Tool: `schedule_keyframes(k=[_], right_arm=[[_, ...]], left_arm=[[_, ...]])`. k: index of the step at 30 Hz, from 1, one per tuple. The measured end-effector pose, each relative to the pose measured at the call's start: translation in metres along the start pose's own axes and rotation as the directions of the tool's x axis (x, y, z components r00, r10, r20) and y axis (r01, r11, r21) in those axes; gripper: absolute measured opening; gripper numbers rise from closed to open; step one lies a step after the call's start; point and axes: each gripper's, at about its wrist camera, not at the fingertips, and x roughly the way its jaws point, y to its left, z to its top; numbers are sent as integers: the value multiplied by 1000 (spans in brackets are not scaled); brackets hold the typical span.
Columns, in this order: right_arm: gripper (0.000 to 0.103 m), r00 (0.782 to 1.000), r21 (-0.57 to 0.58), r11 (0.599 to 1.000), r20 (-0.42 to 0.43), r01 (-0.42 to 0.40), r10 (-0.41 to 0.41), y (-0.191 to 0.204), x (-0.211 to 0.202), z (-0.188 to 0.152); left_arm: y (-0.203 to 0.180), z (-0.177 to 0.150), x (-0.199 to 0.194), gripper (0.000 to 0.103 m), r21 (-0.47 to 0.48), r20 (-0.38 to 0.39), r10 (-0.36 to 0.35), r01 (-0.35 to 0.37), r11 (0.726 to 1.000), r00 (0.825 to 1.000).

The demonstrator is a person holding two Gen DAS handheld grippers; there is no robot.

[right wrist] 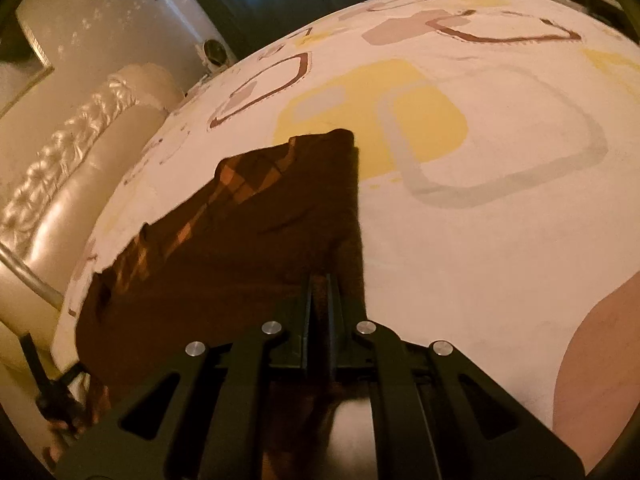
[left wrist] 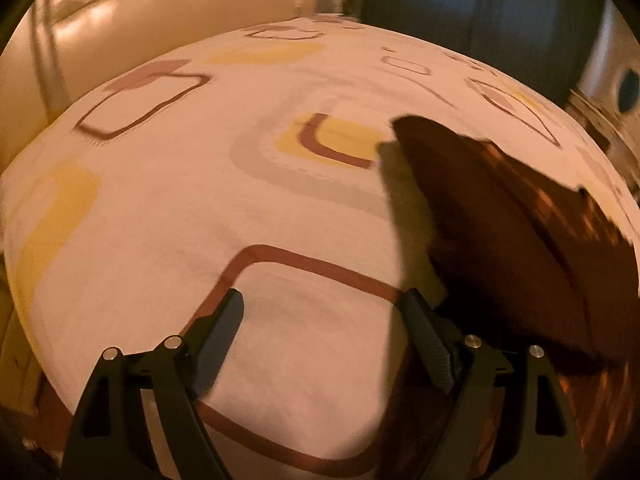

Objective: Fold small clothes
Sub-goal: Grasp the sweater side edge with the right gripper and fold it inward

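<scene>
A dark brown garment with an orange checked pattern [right wrist: 248,236] lies on the bed's white patterned sheet [right wrist: 480,220]. My right gripper [right wrist: 319,280] is shut on the garment's near right edge and holds it lifted a little off the sheet. In the left wrist view the same garment [left wrist: 500,216] hangs at the right, casting a shadow on the sheet [left wrist: 200,208]. My left gripper [left wrist: 324,300] is open and empty above the sheet, just left of the garment.
A cream padded headboard [left wrist: 100,20] borders the bed; it also shows in the right wrist view [right wrist: 80,184]. A dark curtain [left wrist: 480,0] stands beyond the far edge. A metal rail [right wrist: 28,276] runs by the bed's left side.
</scene>
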Motion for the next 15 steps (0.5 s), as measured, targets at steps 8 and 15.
schedule_keyframes(k=[8,15], right_arm=[[6,1000,37,999,-4,-15,15,-3,3,-3],[6,999,71,997,5,-37,36,-7,4,-5]], left_arm=[[-2,2,-3,81,-22,28,-22,22,1000,999],[-6,20,-3,81,-48,100,-8,13,999,995]])
